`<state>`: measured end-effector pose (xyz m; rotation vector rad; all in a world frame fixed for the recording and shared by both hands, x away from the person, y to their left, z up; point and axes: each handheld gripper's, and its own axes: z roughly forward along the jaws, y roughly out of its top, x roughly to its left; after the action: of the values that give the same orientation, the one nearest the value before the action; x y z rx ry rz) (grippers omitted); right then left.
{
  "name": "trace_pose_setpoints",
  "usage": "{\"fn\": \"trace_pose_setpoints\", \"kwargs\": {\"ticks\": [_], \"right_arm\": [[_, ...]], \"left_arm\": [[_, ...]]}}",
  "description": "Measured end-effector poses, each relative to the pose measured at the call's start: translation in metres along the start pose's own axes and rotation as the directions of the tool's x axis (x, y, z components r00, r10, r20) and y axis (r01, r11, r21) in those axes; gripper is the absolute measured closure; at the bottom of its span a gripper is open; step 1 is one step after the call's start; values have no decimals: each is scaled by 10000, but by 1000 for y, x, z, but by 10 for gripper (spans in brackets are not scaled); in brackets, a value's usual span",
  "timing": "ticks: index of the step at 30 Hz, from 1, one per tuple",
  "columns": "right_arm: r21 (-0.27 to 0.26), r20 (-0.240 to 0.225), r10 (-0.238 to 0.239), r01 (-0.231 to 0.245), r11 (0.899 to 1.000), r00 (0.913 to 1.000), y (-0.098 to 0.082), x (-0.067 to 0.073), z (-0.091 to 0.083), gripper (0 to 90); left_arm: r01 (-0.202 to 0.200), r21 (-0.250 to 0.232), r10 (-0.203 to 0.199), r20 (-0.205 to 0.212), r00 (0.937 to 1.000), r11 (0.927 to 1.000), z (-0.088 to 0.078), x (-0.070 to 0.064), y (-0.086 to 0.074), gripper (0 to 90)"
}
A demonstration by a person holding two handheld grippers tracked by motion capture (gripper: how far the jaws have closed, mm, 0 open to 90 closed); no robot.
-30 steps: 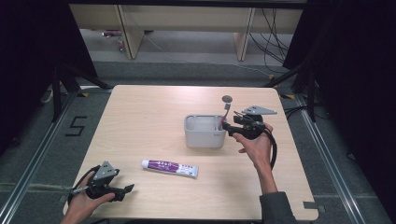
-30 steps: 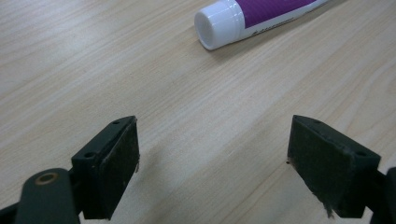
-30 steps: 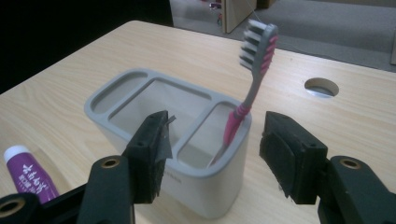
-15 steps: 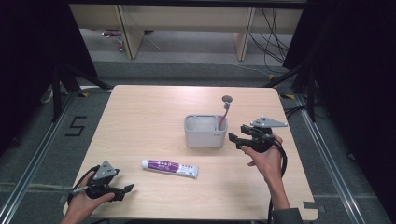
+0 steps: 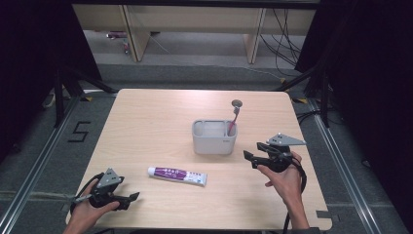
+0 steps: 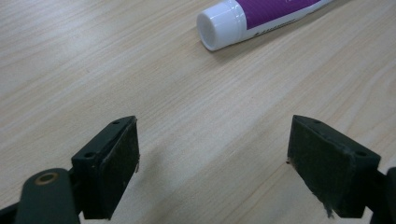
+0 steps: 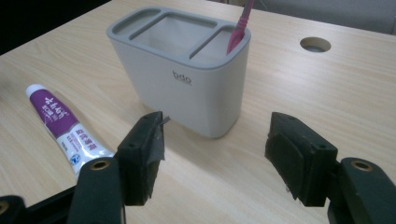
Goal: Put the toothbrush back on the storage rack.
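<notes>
A grey holder (image 5: pixel 214 138) with compartments stands mid-table, a pink toothbrush (image 5: pixel 233 122) upright in its right-hand slot. A purple-and-white toothpaste tube (image 5: pixel 177 175) lies flat in front of it. My right gripper (image 5: pixel 253 155) is to the right of the holder and apart from it, open; its jaws have just been opening and nothing is between them. In the right gripper view the holder (image 7: pixel 182 70), toothbrush (image 7: pixel 240 28) and tube (image 7: pixel 60 123) lie ahead of the gripper (image 7: pixel 217 140). My left gripper (image 5: pixel 130 198) rests open at the near left, the tube's white cap (image 6: pixel 219 28) ahead of it.
A round hole (image 7: pixel 315 44) is cut in the wooden table (image 5: pixel 146 122) behind the holder. Bare wood stretches left of the holder. Beyond the far edge are shelf legs and cables on the floor; dark curtains hang on both sides.
My right gripper has drawn back from the holder, to the right and toward the near edge, leaving the toothbrush standing in it. The left gripper has stayed put.
</notes>
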<state>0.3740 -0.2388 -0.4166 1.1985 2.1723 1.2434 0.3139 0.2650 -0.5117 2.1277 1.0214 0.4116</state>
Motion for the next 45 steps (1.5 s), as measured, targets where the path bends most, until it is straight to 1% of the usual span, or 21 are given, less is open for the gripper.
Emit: {"fn": "trace_pose_setpoints", "kwargs": {"ticks": [2,5,8,9,10,12,13,16,18,19,21,27,28,31,33,35,36,37,40,44,45], "right_arm": [[41,5,190,-190,9998,9998,-5,2,-1,373],[62,65,-56,55,10000,10000,-11,0,-4,373],[87,-44,316,-316,9995,9995,-18,3,-5,363],[129,0,-61,61,9999,10000,-20,1,-7,353],[322,-85,262,-259,9991,9996,-23,3,-8,343],[263,-77,219,-216,9994,9997,-27,2,-8,329],[353,-54,176,-174,9992,9998,-29,2,-9,323],[497,-34,240,-238,9985,9997,-35,2,-10,310],[608,-140,707,-697,9957,9974,-40,6,-11,309],[554,-34,251,-248,9982,9997,-42,4,-12,309],[597,-195,489,-477,9971,9986,-46,8,-12,309],[802,-370,523,-492,9956,9979,-59,16,-15,309],[861,-310,141,-114,9962,9994,-61,15,-17,309],[943,-375,418,-381,9948,9984,-68,19,-18,309],[1000,-378,471,-431,9941,9982,-74,22,-16,309],[1092,-367,181,-140,9939,9992,-75,21,-17,309],[1079,-434,379,-330,9936,9983,-77,23,-16,309],[1146,-374,165,-121,9933,9992,-78,23,-18,309],[1197,-384,94,-47,9928,9992,-80,26,-20,309],[1290,-443,334,-275,9913,9985,-86,31,-21,309],[1248,-445,56,0,9922,9990,-89,31,-23,309]], "left_arm": [[-136,45,136,8,9999,9999,-1,1,0,163],[-150,61,150,15,9999,9999,-1,1,0,164],[-21,-5,21,-2,10000,10000,0,0,0,163],[-27,-8,27,-4,10000,10000,0,0,0,163],[-26,-7,26,-7,10000,10000,0,0,0,163],[-22,-9,22,4,10000,10000,0,0,0,163],[-235,114,236,-42,9997,9997,-1,1,0,163],[-42,0,42,-6,10000,10000,0,0,0,163],[-27,-4,27,-3,10000,10000,0,0,0,163],[-34,-3,34,-3,10000,10000,0,0,0,163],[-30,5,30,-6,10000,10000,0,0,0,163],[-113,46,113,43,9999,9999,-1,0,0,163],[-126,74,126,33,9999,9999,0,0,0,163],[-135,76,134,45,9999,9999,0,1,0,163],[-397,284,397,4,9992,9988,-2,3,0,163],[-418,315,418,6,9991,9986,-2,3,0,163],[-485,397,487,-43,9988,9980,-3,3,0,163],[-269,243,270,-46,9996,9993,-1,2,0,163],[-439,347,439,11,9990,9984,-3,3,0,163],[-328,287,329,-55,9994,9991,-2,2,0,163],[-306,272,307,-45,9995,9992,-2,2,0,163]]}}
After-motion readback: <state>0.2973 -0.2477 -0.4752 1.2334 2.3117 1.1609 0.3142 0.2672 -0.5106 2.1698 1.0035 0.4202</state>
